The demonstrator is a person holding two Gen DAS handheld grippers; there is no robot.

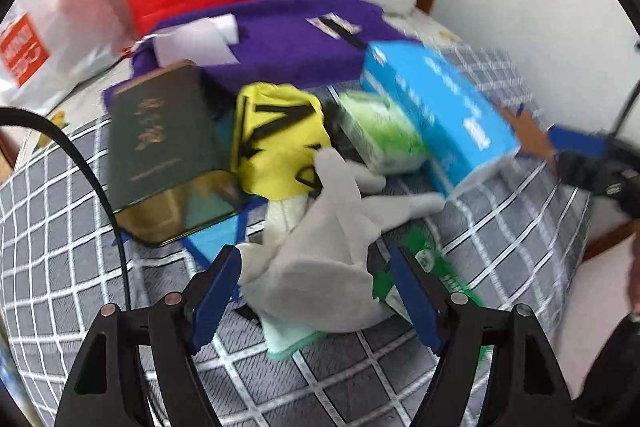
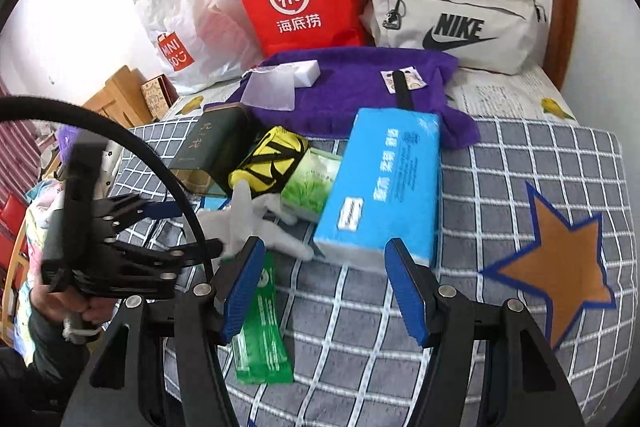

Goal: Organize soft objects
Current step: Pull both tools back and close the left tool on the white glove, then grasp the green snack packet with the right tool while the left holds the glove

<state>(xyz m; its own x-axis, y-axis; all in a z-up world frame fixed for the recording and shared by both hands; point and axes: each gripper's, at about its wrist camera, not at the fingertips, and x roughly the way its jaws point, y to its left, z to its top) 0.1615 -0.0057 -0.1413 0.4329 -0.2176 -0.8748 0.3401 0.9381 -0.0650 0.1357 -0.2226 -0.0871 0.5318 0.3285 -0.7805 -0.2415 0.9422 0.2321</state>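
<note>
Left wrist view: the left hand-held gripper (image 1: 314, 291) stands open over a grey glove (image 1: 320, 259) on the checked bed (image 1: 80, 227); its fingers flank the glove, apparently without pressing it, though the picture is blurred. A yellow pouch (image 1: 276, 139) lies just behind.

Right wrist view: the right hand-held gripper (image 2: 324, 287) is open and empty, near a blue tissue pack (image 2: 380, 183) and a green packet (image 2: 262, 331). The glove (image 2: 248, 227) lies left of the pack.
</note>
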